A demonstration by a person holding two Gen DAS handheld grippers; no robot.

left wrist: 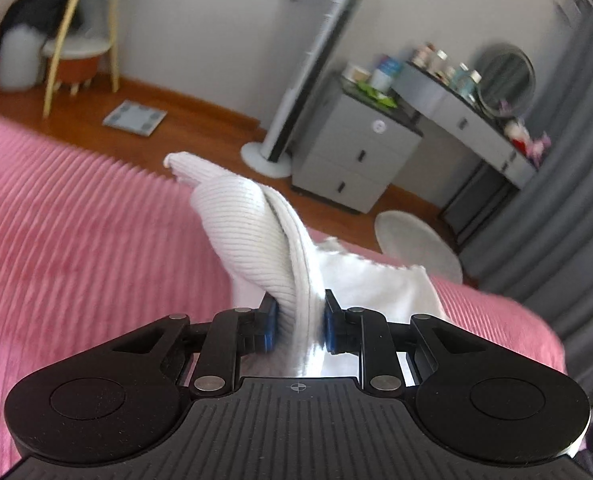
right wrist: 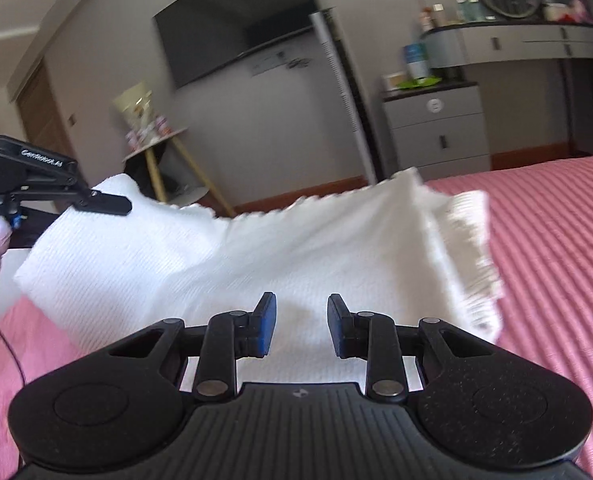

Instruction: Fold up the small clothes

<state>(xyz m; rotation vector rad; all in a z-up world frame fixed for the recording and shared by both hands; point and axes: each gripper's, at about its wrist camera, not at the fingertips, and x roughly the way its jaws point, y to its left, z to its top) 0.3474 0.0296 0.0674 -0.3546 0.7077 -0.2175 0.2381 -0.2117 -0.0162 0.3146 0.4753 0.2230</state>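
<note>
The left gripper (left wrist: 299,322) is clamped on a bunched fold of the small white ribbed knit garment (left wrist: 240,220), blue pads pressing from both sides, and the cloth rises in a soft twisted ridge straight ahead of the jaws. It droops and curls at its far tip: light, limp stuff with no stiffness of its own. Beneath and to both sides of it lies the pink ribbed bedspread (left wrist: 76,240).

From the right wrist view, the right gripper (right wrist: 301,328) hovers just above the same white garment (right wrist: 256,248), jaws apart with nothing pinched between them. The cloth spreads ahead of it and away to its right, where a ragged fringed hem (right wrist: 480,264) lies on the pink bedspread (right wrist: 556,260). Off to its left, the other gripper (right wrist: 108,203) has that end lifted clear of the bed.

My read: this knit will stretch and sag, so take it at an edge or corner, near the hem, not mid-panel. A thick bunch may slip.
</note>
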